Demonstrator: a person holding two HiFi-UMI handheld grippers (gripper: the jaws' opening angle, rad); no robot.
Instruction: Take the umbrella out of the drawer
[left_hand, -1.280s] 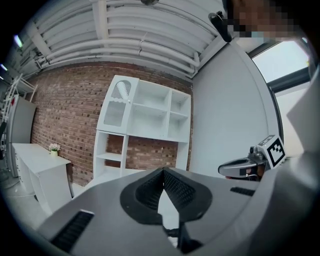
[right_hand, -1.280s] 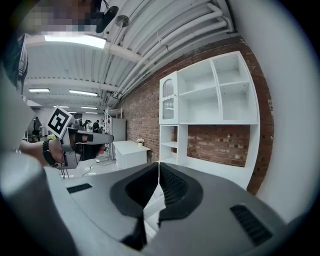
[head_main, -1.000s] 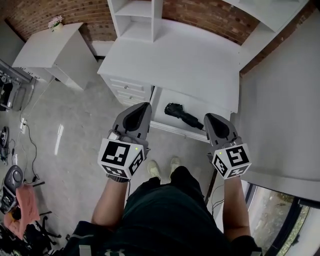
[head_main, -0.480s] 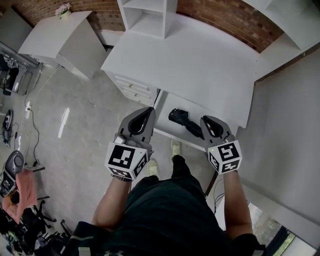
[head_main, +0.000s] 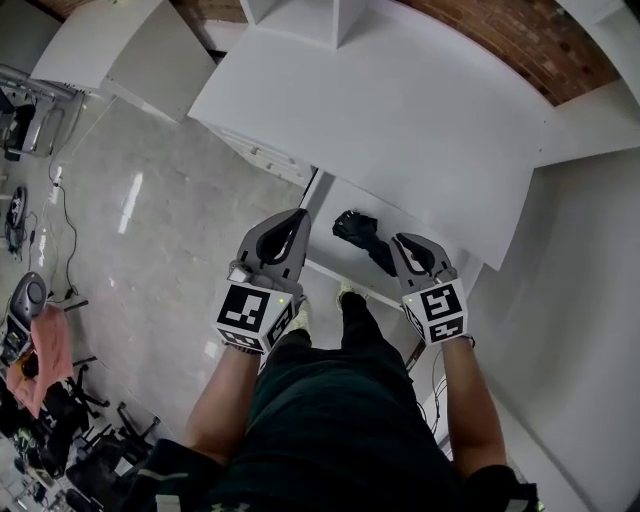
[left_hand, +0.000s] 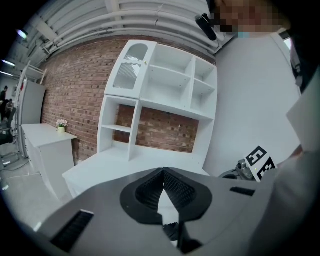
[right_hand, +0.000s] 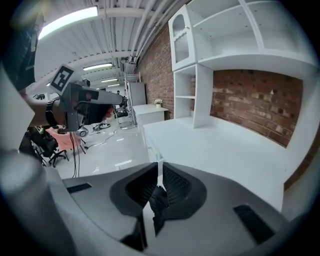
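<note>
A black folded umbrella (head_main: 362, 238) lies in the open white drawer (head_main: 328, 232) under the desk top (head_main: 400, 110). My left gripper (head_main: 299, 216) hovers over the drawer's left front corner, jaws shut and empty, just left of the umbrella. The right gripper (head_main: 398, 241) is shut with nothing in it and hangs over the umbrella's near end. In the right gripper view the umbrella (right_hand: 159, 200) shows as a dark shape behind the closed jaws of the right gripper (right_hand: 160, 170). The left gripper view shows the left gripper (left_hand: 163, 171) with its tips together, pointing across the desk.
A stack of closed drawers (head_main: 262, 155) sits left of the open one. A white shelf unit (head_main: 300, 15) stands at the desk's back, against a brick wall (head_main: 540, 40). A separate white cabinet (head_main: 130, 50) stands far left. Chairs and cables (head_main: 40, 400) crowd the floor at left. The person's legs are right below the drawer.
Both grippers have come down and forward towards the open drawer, the right one now over the umbrella's near end. The umbrella lies where it was.
</note>
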